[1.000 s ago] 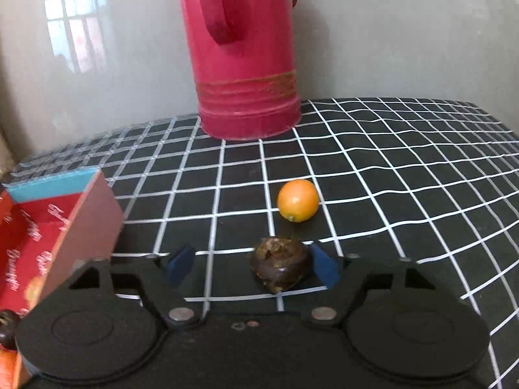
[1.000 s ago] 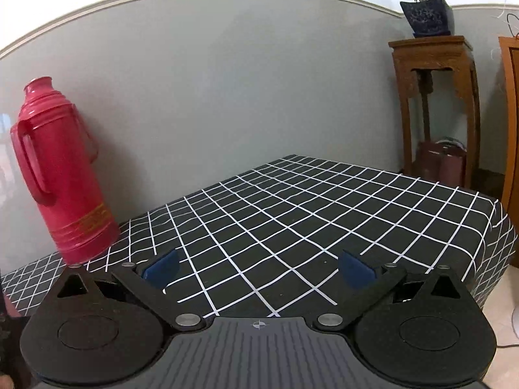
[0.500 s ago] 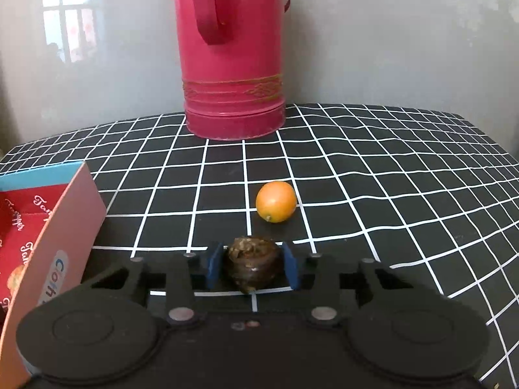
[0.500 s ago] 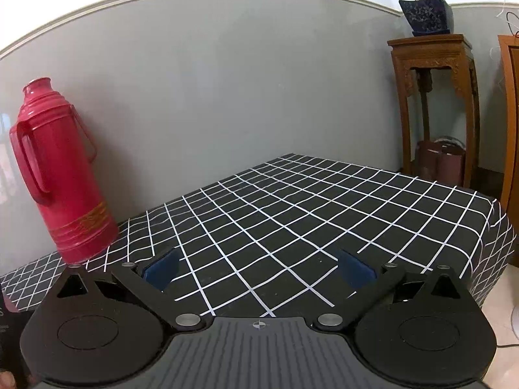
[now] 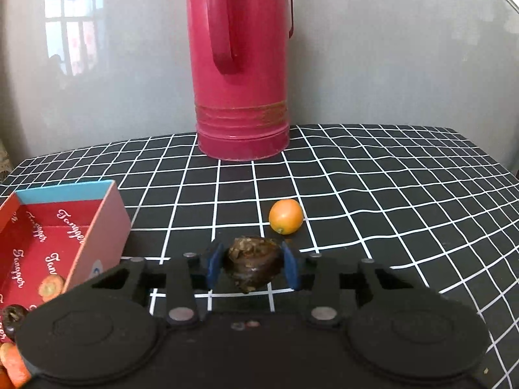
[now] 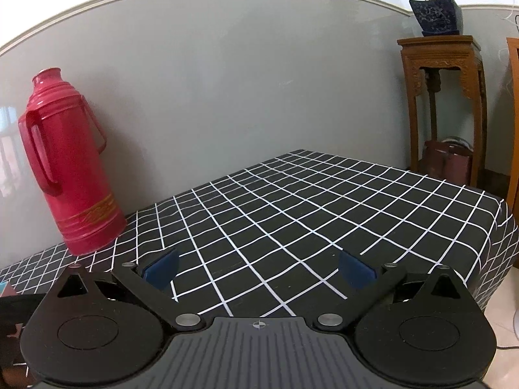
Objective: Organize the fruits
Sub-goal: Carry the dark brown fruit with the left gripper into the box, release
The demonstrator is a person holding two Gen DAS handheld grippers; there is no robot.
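Left gripper [image 5: 252, 267]: jaws drawn in close, both blue pads pressed on the flanks of a dark brown water chestnut [image 5: 252, 265], which sits squarely between them. It looks clear of the checked tablecloth [image 5: 389, 194], though the fisheye view makes that hard to judge.

Handling, as judged: small, light, firm-bodied; the skin is rough and flaky at the crown, so bits may shed and the pads could slip on loose peel. Its squat, rounded shape favours a hold across the widest girth, which is where the pads sit now. Moderate squeeze should do; unlikely to bruise.

Right gripper [image 6: 258, 270]: jaws spread wide, nothing between them, over bare cloth.

Outward from the left jaws: an orange kumquat [image 5: 286, 216] lies on the cloth just beyond and to the right of the held piece, apart from it. Likely softer-skinned, smooth, prone to roll.

To the left, an open red box [image 5: 107, 223] with a blue end wall; another dark chestnut [image 5: 13, 316] and an orange piece [image 5: 13, 364] show at its near end.

Writing: white script repeated over the box's red lining, roughly "Tanpper"; not certain. A blue mark on the outer wall is cut off and unreadable.

Behind, against the wall: a red thermos flask [image 5: 240, 64], gold band, no legible label.
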